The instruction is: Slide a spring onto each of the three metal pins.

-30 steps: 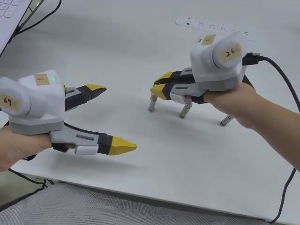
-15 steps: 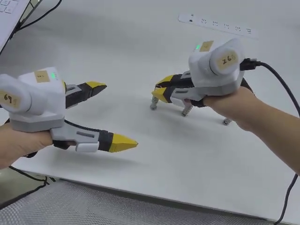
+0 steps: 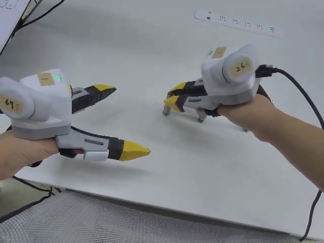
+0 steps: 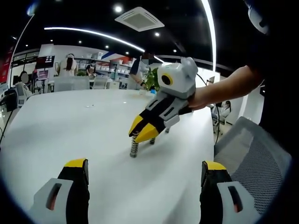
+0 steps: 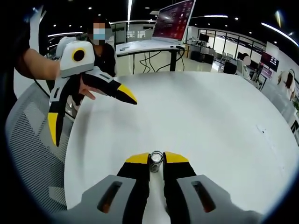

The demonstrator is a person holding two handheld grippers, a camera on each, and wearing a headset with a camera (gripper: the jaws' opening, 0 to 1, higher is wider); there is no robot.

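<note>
White table [image 3: 126, 45] under bright office lights, power strip [image 3: 238, 24] far back. Near the middle, a row of three small coils standing upright: left-end spring [image 3: 166, 110], middle spring [image 3: 202, 118] just beside it, third spring [image 3: 245, 130] half hidden past the person's wrist. Long axis of each vertical, rising off the table, presumably over the metal pins, though cannot tell pin from coil at this size. Right claw [image 3: 173, 96] directly above the left-end spring, reaching leftward along the row with tips angled down onto the coil's top end. Looks almost straight down that axis in the right gripper view: top ring of the left-end spring [image 5: 156, 163] end-on between the two yellow tips of the right claw [image 5: 156, 158], jaws set close, no wider than the ring, seemingly pinched on it from both sides. Reads the same in the left gripper view, with the right claw [image 4: 142, 132] perched on top of the left-end spring [image 4: 134, 147] and the other two coils behind. Left claw [image 3: 121, 119] well apart from the row, off to its left and nearer the person, jaws spread wide, holding and touching nothing, pointed toward the springs. Plainly nearer: the right. Likely calls for a push straight down along the vertical axis; risks tipping or bending the coil with any sideways drag.
</note>
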